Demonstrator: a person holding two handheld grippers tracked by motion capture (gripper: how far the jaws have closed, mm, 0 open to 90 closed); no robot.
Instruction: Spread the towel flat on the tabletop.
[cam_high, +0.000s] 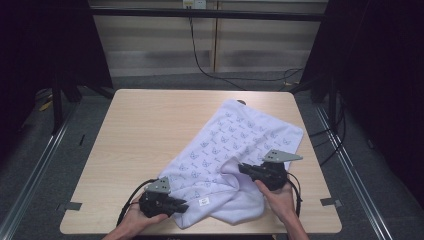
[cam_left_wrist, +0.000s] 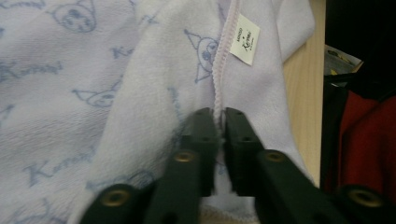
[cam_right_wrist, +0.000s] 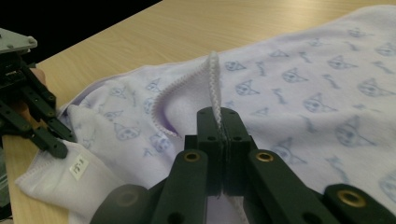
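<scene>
— Where's the cloth sitting, from where you are?

— I see the towel (cam_high: 235, 155) spread diagonally over the right half of the wooden table (cam_high: 150, 130), one corner pointing toward the far edge, the near part folded over itself close to the edge by me.

— Anything around it, anything in the way?

— Nothing else lies on the tabletop. A black cable (cam_high: 200, 55) runs down the back wall and across the floor behind. The only thing I have to work around is the towel's own fold.

— How does it look?

— Pale lilac, printed with small blue cat-like faces and script. A little white label (cam_left_wrist: 244, 39) is sewn near the stitched hem (cam_left_wrist: 219, 70). The plain underside shows where it's turned over.

— And the fabric?

— Soft, fleecy pile, with a ridged overlock edge.

— Your tongs?

— My left gripper (cam_left_wrist: 218, 122) is clamped on the hem near the label, at the near left corner. My right gripper (cam_right_wrist: 218, 122) is pinched tight on the hem too, holding a raised loop of edge up off the cloth.
</scene>
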